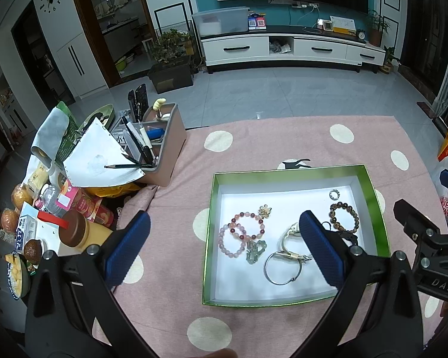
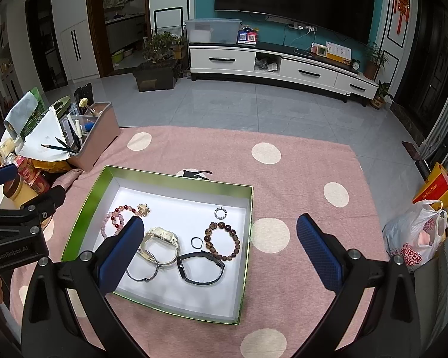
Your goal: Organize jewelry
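Green box (image 2: 176,179) on the pink cloth (image 2: 298,173), bracelets and a black watch (image 2: 200,268) inside, left gripper (image 1: 224,247) spread wide, right gripper (image 2: 221,247) spread wide

1. Left gripper (image 1: 224,249): glossy black plastic arms with silver screws, lower frame.
2. Its fingers (image 1: 128,247) carry textured blue pads.
3. Right gripper (image 2: 221,250): matching black frame, blue-padded fingers (image 2: 321,253).
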A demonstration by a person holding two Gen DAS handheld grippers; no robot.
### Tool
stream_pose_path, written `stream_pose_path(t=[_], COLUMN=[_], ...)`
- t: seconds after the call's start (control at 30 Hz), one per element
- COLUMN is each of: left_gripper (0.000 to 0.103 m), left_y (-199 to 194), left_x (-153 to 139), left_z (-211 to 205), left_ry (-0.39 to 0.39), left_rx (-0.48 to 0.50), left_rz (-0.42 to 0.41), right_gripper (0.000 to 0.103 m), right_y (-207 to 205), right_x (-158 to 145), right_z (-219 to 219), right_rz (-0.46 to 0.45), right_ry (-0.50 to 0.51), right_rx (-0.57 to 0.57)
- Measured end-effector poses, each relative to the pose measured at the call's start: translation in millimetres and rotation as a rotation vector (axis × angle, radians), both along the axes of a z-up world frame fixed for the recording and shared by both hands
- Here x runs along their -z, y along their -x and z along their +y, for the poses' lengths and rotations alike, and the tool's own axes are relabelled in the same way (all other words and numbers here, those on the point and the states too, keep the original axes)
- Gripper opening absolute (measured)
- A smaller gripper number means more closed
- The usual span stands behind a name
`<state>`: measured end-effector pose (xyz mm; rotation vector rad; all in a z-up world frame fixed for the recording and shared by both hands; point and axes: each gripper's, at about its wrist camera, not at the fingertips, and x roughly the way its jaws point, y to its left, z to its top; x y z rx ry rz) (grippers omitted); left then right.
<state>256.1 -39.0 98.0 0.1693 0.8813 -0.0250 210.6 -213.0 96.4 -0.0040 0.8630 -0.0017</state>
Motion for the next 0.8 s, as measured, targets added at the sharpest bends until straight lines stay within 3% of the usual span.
stream_pose_path(t=[0.8], left_gripper=[0.101], left_y=[1.1], left_x=[2.7], left_z=[1.2], left_ry=[0.0], left_rx=[-0.003], left_rz=[0.004], right_gripper=[0.102], right_y=[0.2], right_x=[3.7], right_z=[-0.1], right_rz=[0.003], right_ry=[0.001], right_rx=[0.001])
